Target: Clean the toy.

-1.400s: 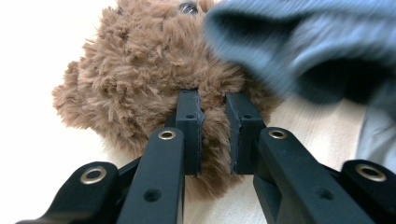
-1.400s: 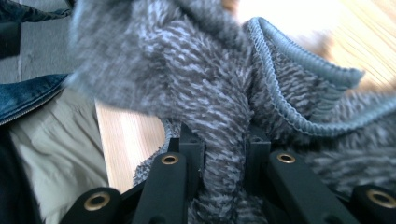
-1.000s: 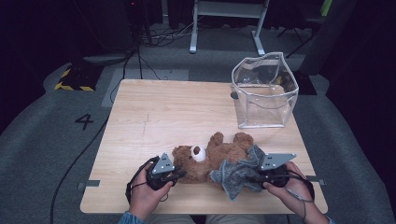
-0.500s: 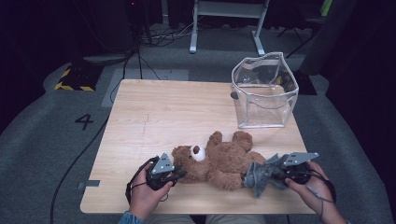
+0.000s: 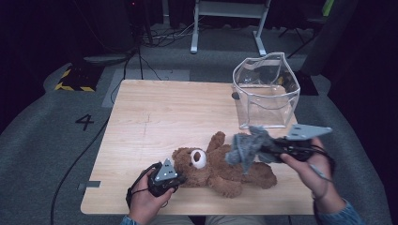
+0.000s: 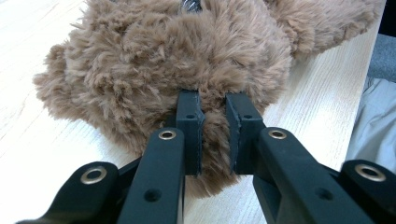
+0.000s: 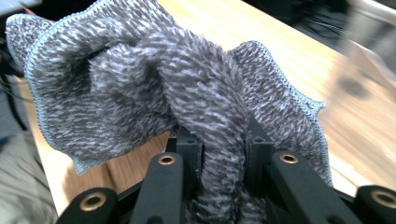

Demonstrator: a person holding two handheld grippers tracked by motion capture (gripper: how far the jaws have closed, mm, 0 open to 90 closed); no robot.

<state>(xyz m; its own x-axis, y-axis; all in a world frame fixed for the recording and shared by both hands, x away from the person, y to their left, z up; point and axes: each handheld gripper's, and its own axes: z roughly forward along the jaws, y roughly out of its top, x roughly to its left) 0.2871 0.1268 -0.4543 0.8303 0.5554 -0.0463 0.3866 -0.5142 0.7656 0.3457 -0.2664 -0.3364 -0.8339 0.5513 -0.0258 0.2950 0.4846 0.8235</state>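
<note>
Left gripper [image 6: 212, 135] clamped on fluffy brown teddy bear [image 5: 220, 166]; right gripper [image 7: 219, 144] gripping bunched grey knitted cloth [image 5: 248, 146], raised above bear's legs.

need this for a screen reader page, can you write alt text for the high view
A brown teddy bear lies on a wooden table, its head pinched by the left hand-held gripper. The right hand-held gripper holds a grey cloth above the bear's body. A clear plastic bag stands open at the table's far right.
</note>
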